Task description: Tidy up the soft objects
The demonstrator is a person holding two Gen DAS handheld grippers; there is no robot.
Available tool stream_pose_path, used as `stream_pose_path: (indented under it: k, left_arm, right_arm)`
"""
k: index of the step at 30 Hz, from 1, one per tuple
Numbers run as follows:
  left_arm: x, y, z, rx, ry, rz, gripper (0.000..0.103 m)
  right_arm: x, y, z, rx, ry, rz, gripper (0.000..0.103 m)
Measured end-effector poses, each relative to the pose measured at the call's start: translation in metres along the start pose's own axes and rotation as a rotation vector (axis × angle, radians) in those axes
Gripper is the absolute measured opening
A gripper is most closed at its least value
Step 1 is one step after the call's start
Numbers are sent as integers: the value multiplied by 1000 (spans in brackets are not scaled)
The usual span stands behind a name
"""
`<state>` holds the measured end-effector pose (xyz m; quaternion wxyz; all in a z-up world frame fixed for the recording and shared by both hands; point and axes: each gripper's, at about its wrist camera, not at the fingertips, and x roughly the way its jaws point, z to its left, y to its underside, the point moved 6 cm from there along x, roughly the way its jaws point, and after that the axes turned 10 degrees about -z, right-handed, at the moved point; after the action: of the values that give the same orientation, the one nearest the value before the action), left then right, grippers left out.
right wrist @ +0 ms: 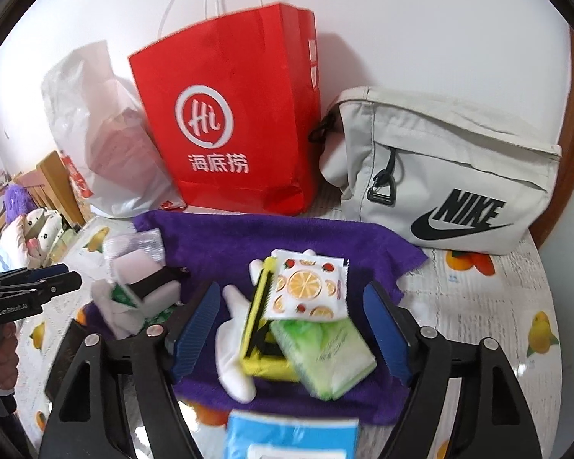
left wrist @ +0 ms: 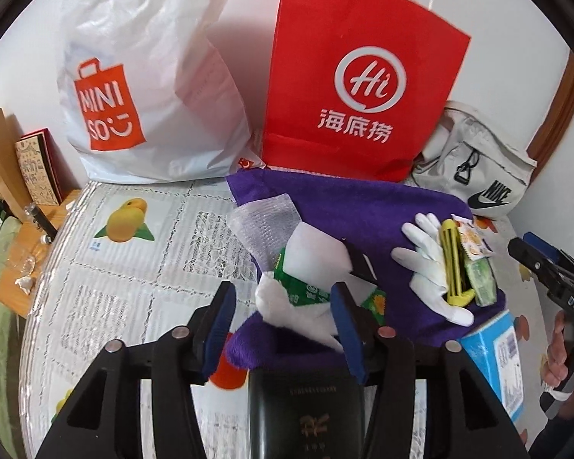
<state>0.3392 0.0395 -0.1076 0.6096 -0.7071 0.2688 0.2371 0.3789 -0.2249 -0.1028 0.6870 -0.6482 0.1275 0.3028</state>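
Now, with the left tool [left wrist: 283,317] part open and empty over the white sock [left wrist: 306,302] and the right tool [right wrist: 291,325] wide and empty above the glove [right wrist: 233,359] and tissue pack [right wrist: 325,359], both loose heaps on the purple towel [right wrist: 218,237] could slide off if nudged.

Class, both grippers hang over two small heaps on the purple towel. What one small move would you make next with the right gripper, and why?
Probably lower the right gripper and close it on the pale green tissue pack. Its jaws stand open with nothing pressed between them, and the soft pack lies directly below, tilted against the yellow plastic clip and the white cloth glove on the purple fleece towel.
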Motion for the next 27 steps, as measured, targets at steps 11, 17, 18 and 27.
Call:
stream_pose_path:
  k: [11, 17, 18, 27]
  left_arm:
    - [-76, 19, -19, 25, 17, -70, 66]
    - [-122, 38, -30, 48, 12, -125, 75]
    - [-129, 42, -31, 48, 15, -128, 76]
    - [-191, 74, -44, 56, 11, -184, 95]
  right_arm:
    - [-90, 17, 18, 22, 47, -66, 93]
    - [-140, 37, 32, 12, 70, -93, 99]
    - [-147, 40, 34, 12, 73, -99, 99]
    - [-212, 76, 48, -5, 134, -108, 102]
